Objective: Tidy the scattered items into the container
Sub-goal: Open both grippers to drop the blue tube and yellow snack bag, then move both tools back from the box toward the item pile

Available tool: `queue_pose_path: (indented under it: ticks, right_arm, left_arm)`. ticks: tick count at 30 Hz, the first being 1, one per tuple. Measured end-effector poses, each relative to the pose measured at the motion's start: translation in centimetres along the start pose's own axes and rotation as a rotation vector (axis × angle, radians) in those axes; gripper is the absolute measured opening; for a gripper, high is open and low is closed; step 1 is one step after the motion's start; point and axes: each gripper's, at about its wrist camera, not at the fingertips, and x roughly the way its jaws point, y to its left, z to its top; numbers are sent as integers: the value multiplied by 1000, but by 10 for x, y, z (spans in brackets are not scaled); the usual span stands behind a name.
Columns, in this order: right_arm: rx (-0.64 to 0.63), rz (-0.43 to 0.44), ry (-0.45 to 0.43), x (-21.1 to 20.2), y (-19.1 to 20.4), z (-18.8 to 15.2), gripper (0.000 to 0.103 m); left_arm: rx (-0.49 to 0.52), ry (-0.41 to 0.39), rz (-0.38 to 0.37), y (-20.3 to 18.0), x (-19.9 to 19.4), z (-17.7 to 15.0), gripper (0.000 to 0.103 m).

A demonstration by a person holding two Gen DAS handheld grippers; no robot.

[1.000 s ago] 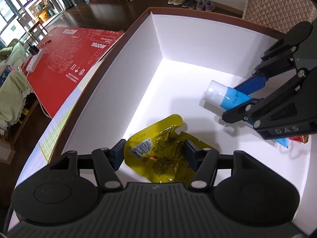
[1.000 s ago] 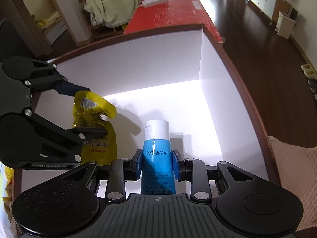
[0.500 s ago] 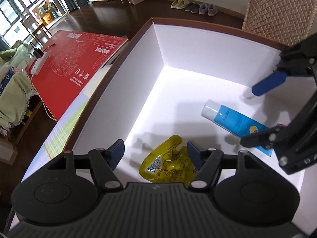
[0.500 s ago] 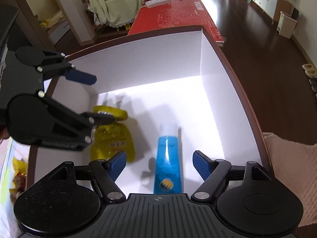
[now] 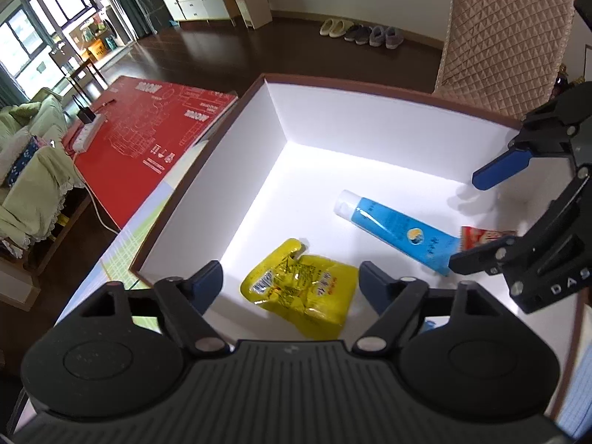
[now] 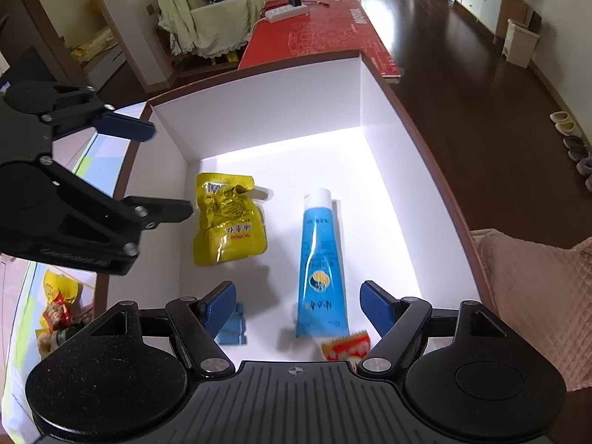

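White-walled, the container (image 6: pixel 259 111) on the counter holds the yellow pouch (image 6: pixel 227 222) and blue tube (image 6: pixel 322 259), both released; left gripper (image 5: pixel 288 285) and right gripper (image 6: pixel 298 303) hover empty with jaws spread, so fetching the scattered snacks (image 6: pixel 55 314) outside probably comes next.

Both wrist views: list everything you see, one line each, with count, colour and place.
White open box with brown rim: 1, on the table.
Crinkled yellow foil pouch: 1, on box floor, left side.
Blue tube with white cap: 1, on box floor, beside pouch.
Small red snack packet: 1, at the tube's crimped end.
Small blue block: 1, near box corner.
Loose snack packets: several, yellow and red, outside the box.
Red printed board: 1, beyond the box.
Slippers: several, on floor.
Left gripper: open, above pouch.
Right gripper: open, above tube.
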Motion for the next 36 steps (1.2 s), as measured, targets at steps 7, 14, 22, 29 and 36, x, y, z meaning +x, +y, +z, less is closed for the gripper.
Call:
queue_pose_path:
  ticks: [7,14,22,29,36]
  right_arm:
    - [-8,-26,-27,-25,8,-19,77]
    - [-19,-56,-72,-49,21,-37,96]
    - [-31,-102,-128,-75,32,-53,96]
    - [-27,-133,-161,-91,41,-70,96]
    - [29,-124,-218,-107,47,-85,96]
  left_arm:
    - [-13,-37,25,-17,-40,-13,83]
    - [-9,-76,50,-39,-83,-26,93]
    - [-13,-131,82,-56,-123,-38,99]
    - [-38,-149,90,-63,-145,-54,99]
    - [-76,-177,86,-61,-167,-77,99]
